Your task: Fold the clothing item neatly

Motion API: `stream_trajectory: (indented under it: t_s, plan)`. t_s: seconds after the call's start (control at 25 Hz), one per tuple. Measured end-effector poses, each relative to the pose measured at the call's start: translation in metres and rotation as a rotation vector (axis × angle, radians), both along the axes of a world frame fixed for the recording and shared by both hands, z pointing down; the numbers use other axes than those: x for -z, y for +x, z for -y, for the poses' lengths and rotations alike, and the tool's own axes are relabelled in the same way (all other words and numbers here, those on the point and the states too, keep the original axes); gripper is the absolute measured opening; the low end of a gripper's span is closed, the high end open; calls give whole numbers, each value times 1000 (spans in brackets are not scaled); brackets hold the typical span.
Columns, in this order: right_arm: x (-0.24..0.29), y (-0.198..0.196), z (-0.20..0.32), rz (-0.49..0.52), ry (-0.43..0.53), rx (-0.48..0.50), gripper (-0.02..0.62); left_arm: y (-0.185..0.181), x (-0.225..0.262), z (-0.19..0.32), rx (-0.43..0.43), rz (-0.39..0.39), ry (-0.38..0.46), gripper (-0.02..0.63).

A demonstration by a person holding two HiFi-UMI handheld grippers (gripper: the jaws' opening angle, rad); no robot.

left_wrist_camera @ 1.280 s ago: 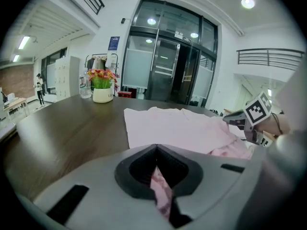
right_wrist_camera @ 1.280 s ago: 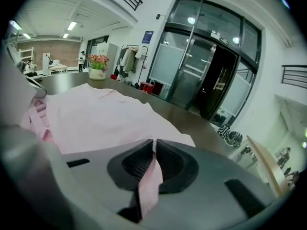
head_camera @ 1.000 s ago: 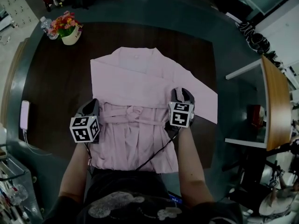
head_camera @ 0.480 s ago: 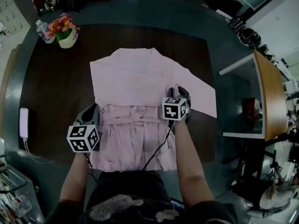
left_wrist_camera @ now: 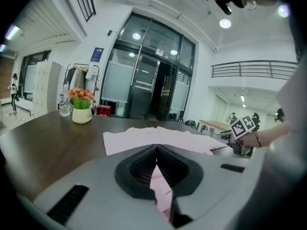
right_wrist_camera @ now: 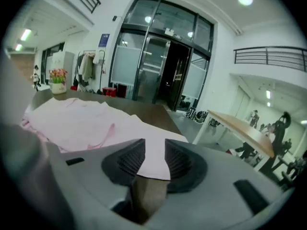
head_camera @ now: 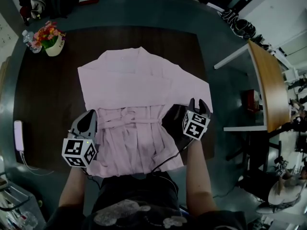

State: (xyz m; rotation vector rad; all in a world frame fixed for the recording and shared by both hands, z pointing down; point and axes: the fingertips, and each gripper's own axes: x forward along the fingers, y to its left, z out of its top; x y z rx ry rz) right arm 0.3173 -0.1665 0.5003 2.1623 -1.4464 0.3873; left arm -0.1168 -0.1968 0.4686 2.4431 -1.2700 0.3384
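Garment (head_camera: pixel 134 90): pale pink, thin matte woven cloth, robe-like, wrap collar at 12 o'clock, narrow waistband tie across the middle, pleated skirt below with long vertical folds, soft creases all over. It lies flat, front up, at the centre of the table (head_camera: pixel 48 95), hem at 6 o'clock towards the person. One sleeve (head_camera: pixel 192 80) is spread out flat to 3–4 o'clock and ends in a square corner; the 9 o'clock side is a straight edge. The table is dark brown, smooth, with rounded corners. Left gripper (head_camera: pixel 89 115): grey plastic shell, black ribbed pads, at 8 o'clock of the garment by the waistband end; jaws are fully together, with a fold of pink cloth pinched between the pads. Right gripper (head_camera: pixel 198 102): same build, at 4 o'clock, at the sleeve's lower edge; jaws are partly apart, sleeve cloth shows in the gap over bare table, and the pads are not pressing it. Each gripper carries a white cube with black square markers. Flowerpot (head_camera: pixel 52 40): round white pot with red and yellow blooms, at 10 o'clock on the table, well apart from the garment. Bottle (head_camera: pixel 29 40): clear plastic, just beside the pot. Phone (head_camera: pixel 18 134): pale slab on a thin cable, at 8 o'clock near the table edge. Desk (head_camera: pixel 266 85): light wood top, curved, at 3 o'clock off the table.
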Motion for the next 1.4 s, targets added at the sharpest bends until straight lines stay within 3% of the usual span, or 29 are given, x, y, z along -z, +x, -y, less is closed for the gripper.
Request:
stream_trajectory:
  t_s: [0.16, 0.24, 0.32, 0.56, 0.72, 0.92, 1.24, 1.4]
  plan:
    - [24, 20, -38, 60, 162, 59, 108, 57, 25, -18, -22, -12, 44, 11]
    - [31, 38, -53, 73, 219, 67, 68, 91, 33, -28, -16, -16, 58, 9]
    - [34, 58, -69, 101, 246, 80, 12, 128, 38, -43, 5, -20, 71, 11]
    - [44, 116, -109, 225, 291, 215, -5, 242, 40, -90, 67, -39, 74, 11]
    - [51, 154, -143, 228, 298, 282, -6, 308, 45, -123, 41, -46, 69, 9]
    - [32, 196, -170, 259, 274, 262, -6, 361, 34, -146, -18, -11, 49, 9]
    - [-17, 196, -178, 333, 159, 227, -6, 403, 1, -155, -160, 34, -21, 9]
    - [-40, 192, -169, 360, 119, 263, -5, 426, -11, -158, -239, 44, -34, 11]
